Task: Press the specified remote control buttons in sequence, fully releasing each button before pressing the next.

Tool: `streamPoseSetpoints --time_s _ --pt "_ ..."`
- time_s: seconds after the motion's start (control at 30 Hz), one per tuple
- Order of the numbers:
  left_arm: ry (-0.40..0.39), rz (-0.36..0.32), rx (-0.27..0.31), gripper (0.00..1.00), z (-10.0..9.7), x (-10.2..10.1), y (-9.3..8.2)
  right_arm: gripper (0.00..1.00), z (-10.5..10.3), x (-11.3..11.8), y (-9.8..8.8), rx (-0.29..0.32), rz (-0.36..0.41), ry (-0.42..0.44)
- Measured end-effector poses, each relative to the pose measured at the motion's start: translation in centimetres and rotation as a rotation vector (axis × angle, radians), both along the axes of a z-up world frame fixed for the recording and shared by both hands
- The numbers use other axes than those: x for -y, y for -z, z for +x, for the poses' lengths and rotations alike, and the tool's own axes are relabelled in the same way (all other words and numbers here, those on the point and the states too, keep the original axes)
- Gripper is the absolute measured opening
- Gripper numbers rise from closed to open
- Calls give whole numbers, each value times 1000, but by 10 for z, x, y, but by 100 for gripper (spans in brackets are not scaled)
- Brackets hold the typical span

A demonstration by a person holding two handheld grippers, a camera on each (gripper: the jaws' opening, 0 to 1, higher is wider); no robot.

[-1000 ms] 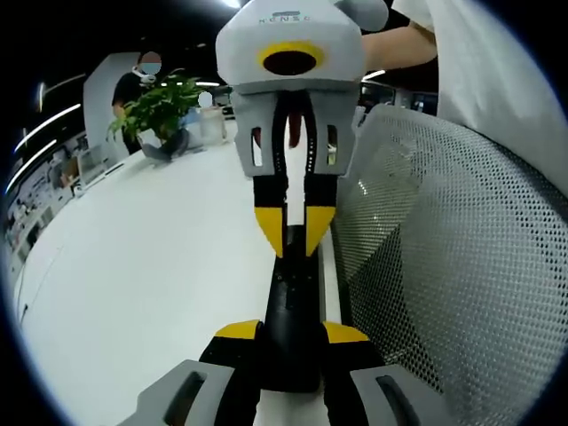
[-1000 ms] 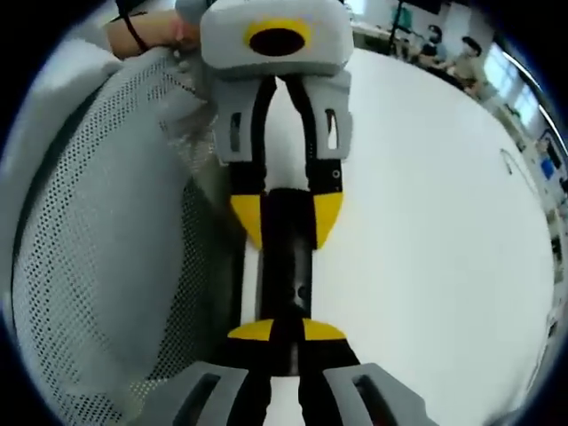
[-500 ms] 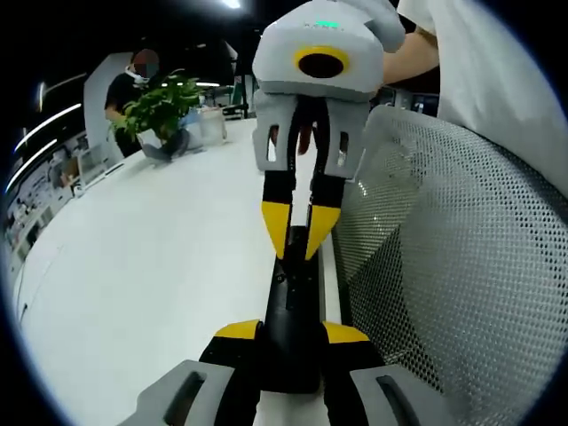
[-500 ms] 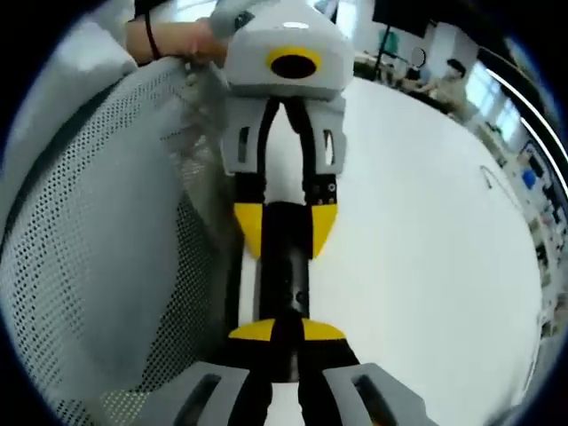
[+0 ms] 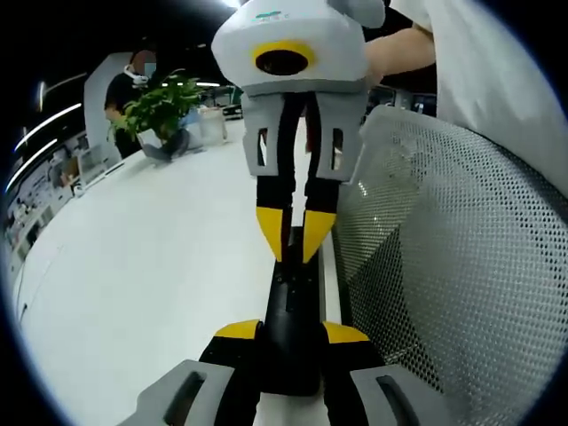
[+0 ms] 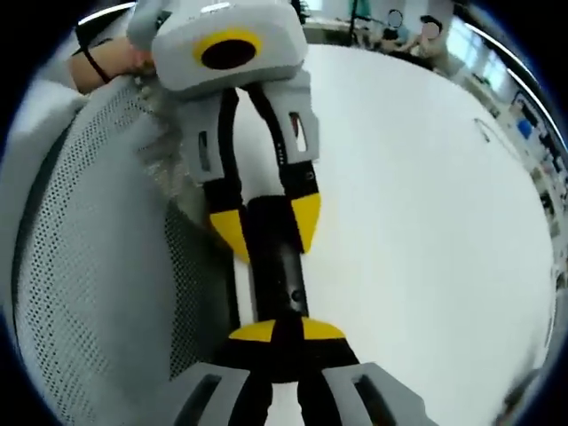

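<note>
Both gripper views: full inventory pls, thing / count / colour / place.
remote control: 1, black, long, clamped at one end by the left gripper, lying along the table edge
table: 1, white, under the remote
mesh chair back: 1, grey, beside the table edge
potted plant: 1, green, far end of the table
people: several, seated in the background
left gripper: 1, grey with yellow tips, shut on the remote
right gripper: 1, same colours, jaws closed together, tips at the remote's other end
person's arm: 1, white sleeve, behind the right gripper
</note>
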State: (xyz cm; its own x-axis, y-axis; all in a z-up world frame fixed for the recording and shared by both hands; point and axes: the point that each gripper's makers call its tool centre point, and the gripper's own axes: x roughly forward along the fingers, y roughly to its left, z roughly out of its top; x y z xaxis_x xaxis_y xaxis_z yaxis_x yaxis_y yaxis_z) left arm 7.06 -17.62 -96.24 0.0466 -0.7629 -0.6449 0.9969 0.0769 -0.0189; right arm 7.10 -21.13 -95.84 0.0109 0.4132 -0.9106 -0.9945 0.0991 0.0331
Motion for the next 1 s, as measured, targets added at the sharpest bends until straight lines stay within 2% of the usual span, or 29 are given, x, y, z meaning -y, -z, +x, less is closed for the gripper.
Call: streamPoseSetpoints --time_s 0.17,0.2,0.4,0.57,0.63,0.67,0.73,0.83,0.93,1.0 --pt "-1 0 1 25 0 0 0 5 -1 2 -2 15 83 -15" --pt "-1 0 1 25 0 0 0 5 -1 1 -2 35 94 -45" --pt "-1 0 1 25 0 0 1 2 -5 -3 -2 81 74 -115" --pt "-2 1 -1 25 0 1 1 2 -3 -4 -1 50 46 -104" --pt "-3 1 -1 25 -1 1 1 2 -3 -3 0 1 13 -46" --pt "-3 1 -1 25 -1 1 1 2 -2 -4 0 2 0 -63" --pt "-5 0 -2 25 0 1 1 2 -2 -3 1 -45 -52 -24" --pt "-7 -1 -4 25 -1 1 1 2 -2 -5 3 -42 -97 -36" --pt "-7 1 -3 25 -1 1 1 2 -2 -4 2 -48 -67 -20" --pt "-11 5 -4 25 -1 0 1 2 -1 -5 1 -74 6 28"
